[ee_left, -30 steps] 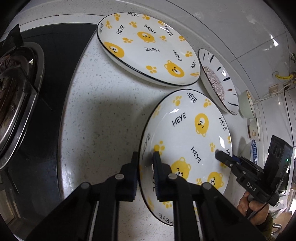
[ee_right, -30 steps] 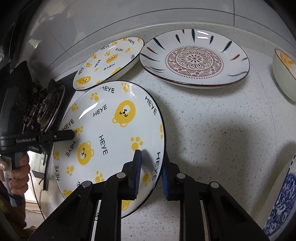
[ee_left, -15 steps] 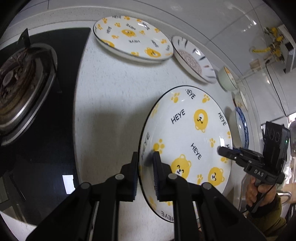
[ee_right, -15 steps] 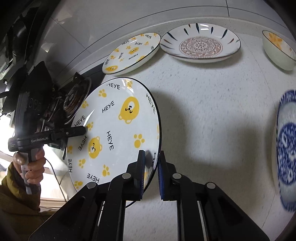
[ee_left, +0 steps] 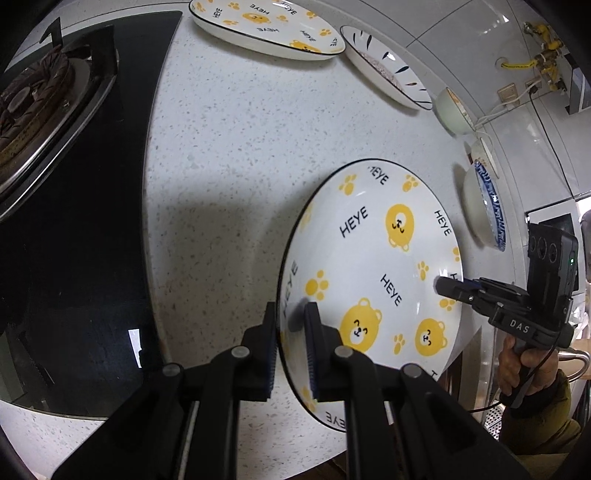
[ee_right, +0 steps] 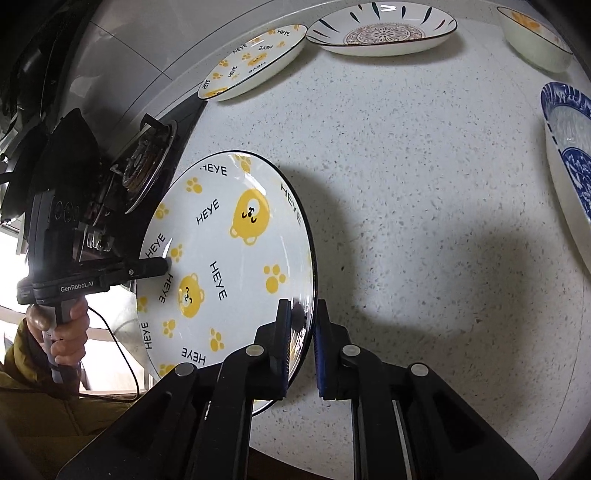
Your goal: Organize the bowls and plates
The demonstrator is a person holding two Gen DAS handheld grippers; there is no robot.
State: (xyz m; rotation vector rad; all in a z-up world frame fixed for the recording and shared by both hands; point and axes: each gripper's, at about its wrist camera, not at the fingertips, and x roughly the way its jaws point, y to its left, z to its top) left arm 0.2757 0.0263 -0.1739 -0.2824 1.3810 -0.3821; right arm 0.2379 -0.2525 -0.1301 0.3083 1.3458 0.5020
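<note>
You've got the bear plate (ee_left: 373, 273) pinched at opposite rim edges: left tongs (ee_left: 291, 343) clamped on its stove-side rim, right tongs (ee_right: 301, 339) clamped on the far rim. The plate is tilted and looks lifted clear of the bench (ee_left: 229, 147), near the front edge, but I can't confirm a gap under it.

Step in hand, as I read it: carry phase, moving this plate to stack with its twin. The matching bear plate (ee_left: 266, 26) sits at the back of the bench, just beside the hob (ee_left: 55, 103).

Next move calls for levelling the plate, keeping both grips matched, then lowering it centred on the twin. Watch the mandala plate (ee_right: 380, 31), touching or overlapping the twin's rim.

Left view only: the burner, your right hand (ee_left: 517, 365), wall sockets. Right view only: the mandala pattern, the blue bowl's (ee_right: 569, 147) inside, your left hand (ee_right: 62, 332).
</note>
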